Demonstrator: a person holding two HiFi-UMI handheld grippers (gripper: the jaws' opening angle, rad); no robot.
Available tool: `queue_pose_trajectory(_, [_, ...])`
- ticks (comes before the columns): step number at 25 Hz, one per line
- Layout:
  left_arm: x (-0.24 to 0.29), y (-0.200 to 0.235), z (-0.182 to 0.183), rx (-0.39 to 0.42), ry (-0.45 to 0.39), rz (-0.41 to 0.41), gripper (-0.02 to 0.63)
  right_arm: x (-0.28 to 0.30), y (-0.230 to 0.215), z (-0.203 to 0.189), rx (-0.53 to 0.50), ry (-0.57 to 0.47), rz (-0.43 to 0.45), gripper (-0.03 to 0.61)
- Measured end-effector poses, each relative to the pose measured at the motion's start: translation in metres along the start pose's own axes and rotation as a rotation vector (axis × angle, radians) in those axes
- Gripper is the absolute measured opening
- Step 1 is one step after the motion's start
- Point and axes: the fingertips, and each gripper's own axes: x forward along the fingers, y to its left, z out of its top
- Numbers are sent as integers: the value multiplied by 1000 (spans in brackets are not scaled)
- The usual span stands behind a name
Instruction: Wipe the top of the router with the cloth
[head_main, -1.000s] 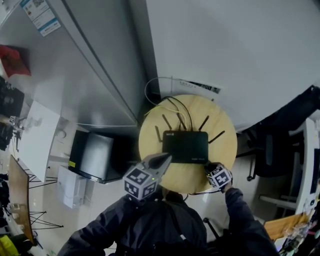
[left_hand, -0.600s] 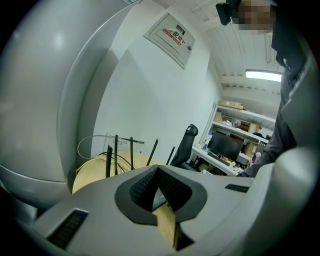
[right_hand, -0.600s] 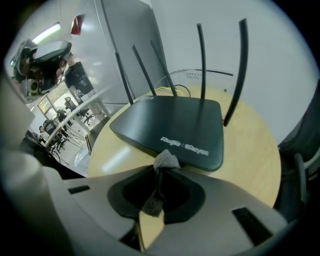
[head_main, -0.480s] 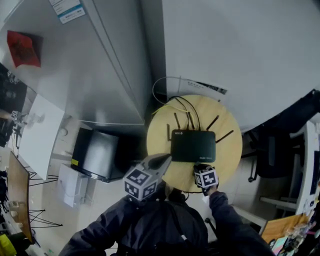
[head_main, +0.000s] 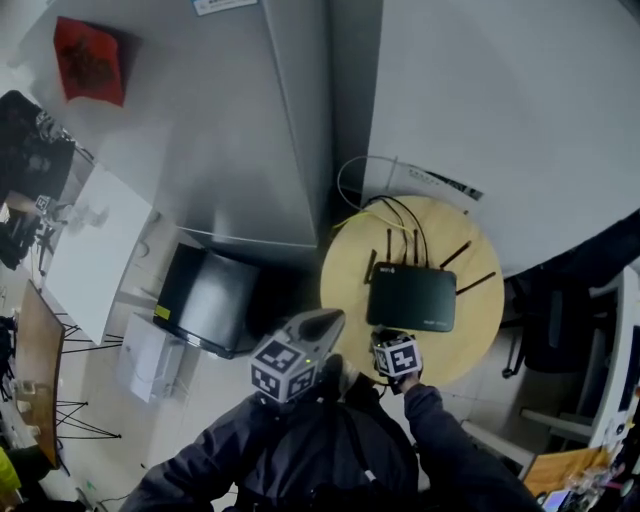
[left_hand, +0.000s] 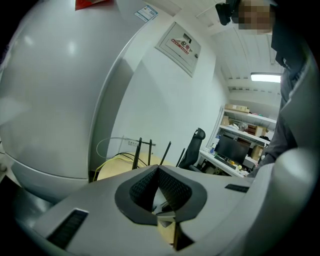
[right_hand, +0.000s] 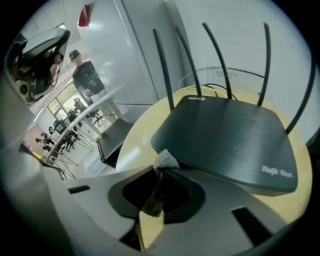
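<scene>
One black router is seen lying flat on one round wooden counter, a little towards the wall side of it, with five thin antennas raised along its far edge and sides. One small pale grey cloth is held against the router's near left corner, at the rim rather than on the top. The cloth is pinched between the closed jaws of the right gripper, which is set at the near edge of the counter, just beside the router. The left gripper is held off the counter's near left edge, apart from the router; its jaws are brought together at the tips and nothing is gripped between them. Behind the router, a few cables are gathered: dark ones, one yellow, and one white loop against the wall. One dark box is seen on the floor beside the counter, and one office chair beyond it.
</scene>
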Motion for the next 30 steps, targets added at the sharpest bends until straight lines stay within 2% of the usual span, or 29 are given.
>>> queue_pose_trajectory(7, [-17, 16, -1, 0, -8, 8, 0, 7, 16, 3, -7, -5, 8, 69])
queue_pose_trajectory(12, [-13, 10, 0, 7, -6, -36, 2, -20, 14, 2, 38, -76, 33, 71])
queue_pose_trajectory(16, [-1, -8, 0, 19, 1, -108, 1, -64, 4, 7, 102, -199, 17, 71])
queue_pose_trajectory(20, [16, -31, -1, 43, 19, -205, 2, -132, -9, 22, 140, -351, -31, 71])
queue_pose_trajectory(25, [28, -63, 8, 97, 33, -310, 2, -227, -8, 41, 144, -532, -87, 71])
queue_pose_trajectory(30, [30, -86, 24, 134, 19, -365, 2, -304, 5, 55, 130, -671, -134, 71])
